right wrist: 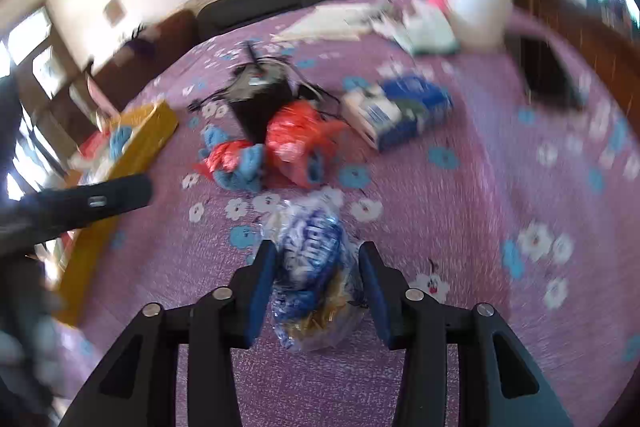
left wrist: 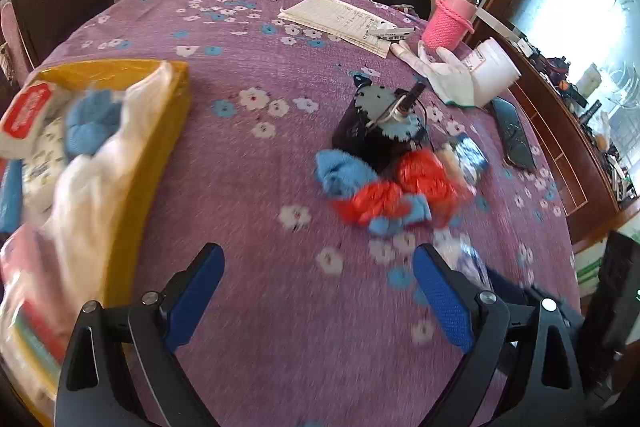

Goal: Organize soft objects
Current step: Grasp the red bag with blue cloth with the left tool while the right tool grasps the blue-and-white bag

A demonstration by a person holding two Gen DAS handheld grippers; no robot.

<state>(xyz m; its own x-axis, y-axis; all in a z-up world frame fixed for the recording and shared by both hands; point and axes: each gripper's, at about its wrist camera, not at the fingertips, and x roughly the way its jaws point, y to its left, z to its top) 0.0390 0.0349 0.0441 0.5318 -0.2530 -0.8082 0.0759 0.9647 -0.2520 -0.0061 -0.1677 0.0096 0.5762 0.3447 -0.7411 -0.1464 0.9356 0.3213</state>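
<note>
the right gripper (right wrist: 318, 275) straddles a crinkly blue-and-white plastic packet (right wrist: 314, 259) on the purple bedspread (right wrist: 460, 187), jaws not visibly pinching it yet; the left gripper (left wrist: 318, 281) hangs wide and empty. next, probably: close, then carry it to the yellow box (right wrist: 148, 131).

Matt woven cloth bedspread (left wrist: 280, 307), glossy crinkled plastic bag (right wrist: 316, 267), fuzzy blue socks (left wrist: 340, 173).
</note>
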